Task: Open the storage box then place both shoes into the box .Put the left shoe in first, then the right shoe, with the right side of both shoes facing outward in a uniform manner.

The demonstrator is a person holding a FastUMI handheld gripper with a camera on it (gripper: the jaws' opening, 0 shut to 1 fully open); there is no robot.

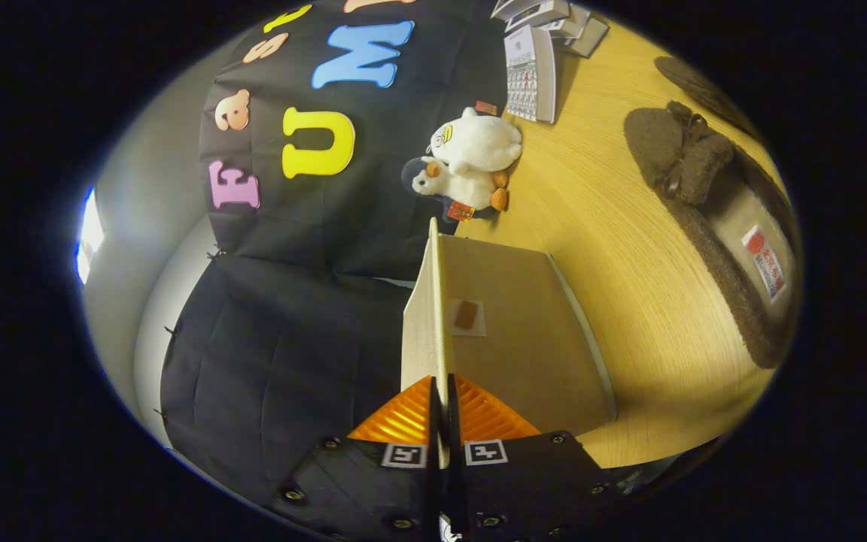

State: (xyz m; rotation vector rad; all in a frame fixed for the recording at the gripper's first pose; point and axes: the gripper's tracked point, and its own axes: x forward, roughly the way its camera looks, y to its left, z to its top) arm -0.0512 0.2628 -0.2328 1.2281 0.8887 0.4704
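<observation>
My gripper (445,403) is rolled on its side and shut on the thin edge of the storage box's lid (427,324), a pale cardboard flap seen edge-on and lifted up. The beige box (531,346) lies just ahead of the fingers on the wooden table, a small brown tab (466,315) on the inner face by the lid. A brown fuzzy slipper (712,218) with a bow and a tan insole rests on the table beyond the box, to its far side. Past that slipper a second dark shape (693,83) peeks out, too cut off to identify.
Two plush toys, a white one (479,143) and a penguin-like one (452,188), lie on the wooden table (614,248) against the black cloth wall. Small white boxes and a calendar-like card (531,71) stand further along the table.
</observation>
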